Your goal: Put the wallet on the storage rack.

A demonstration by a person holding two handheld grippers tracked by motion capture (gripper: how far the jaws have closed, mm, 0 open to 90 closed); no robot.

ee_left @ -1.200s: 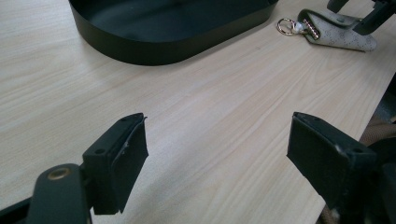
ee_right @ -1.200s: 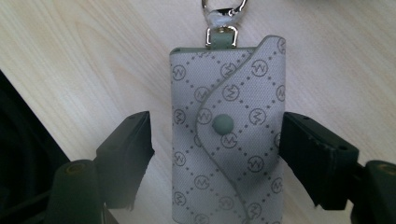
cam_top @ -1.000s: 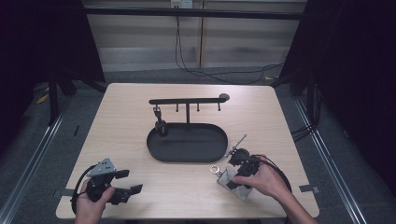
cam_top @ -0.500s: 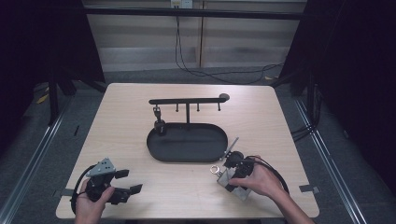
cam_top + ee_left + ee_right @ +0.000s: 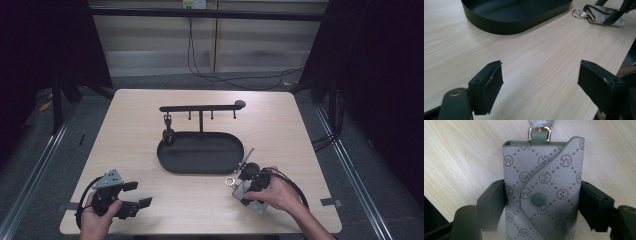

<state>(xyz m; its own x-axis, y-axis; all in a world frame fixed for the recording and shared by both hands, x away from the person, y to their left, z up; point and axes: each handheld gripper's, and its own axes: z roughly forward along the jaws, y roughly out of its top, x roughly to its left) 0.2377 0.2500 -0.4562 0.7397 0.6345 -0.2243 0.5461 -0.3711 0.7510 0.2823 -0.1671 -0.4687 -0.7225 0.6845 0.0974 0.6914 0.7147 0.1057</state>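
Note:
A grey patterned key pouch [image 5: 541, 177] with a snap button and a metal ring lies on the wooden table. My right gripper [image 5: 541, 202] is shut on it, one jaw against each long edge. In the high view the pouch [image 5: 241, 190] sits in front of the right end of the black oval tray [image 5: 200, 171], with the right gripper [image 5: 248, 183] over it. The pouch [image 5: 604, 18] appears far off in the left gripper view too. My left gripper [image 5: 138, 194] rests at the front left of the table, open, with bare wood between its jaws [image 5: 540, 82].
A black rack [image 5: 200, 108] with several small hooks stands behind the tray, and a dark item [image 5: 168, 133] hangs from its left hook. The tray's wall [image 5: 511, 25] is close ahead of the left gripper. The table's front edge is near both hands.
The right hand and gripper have shifted slightly left with the pouch. The left gripper has stayed in place.

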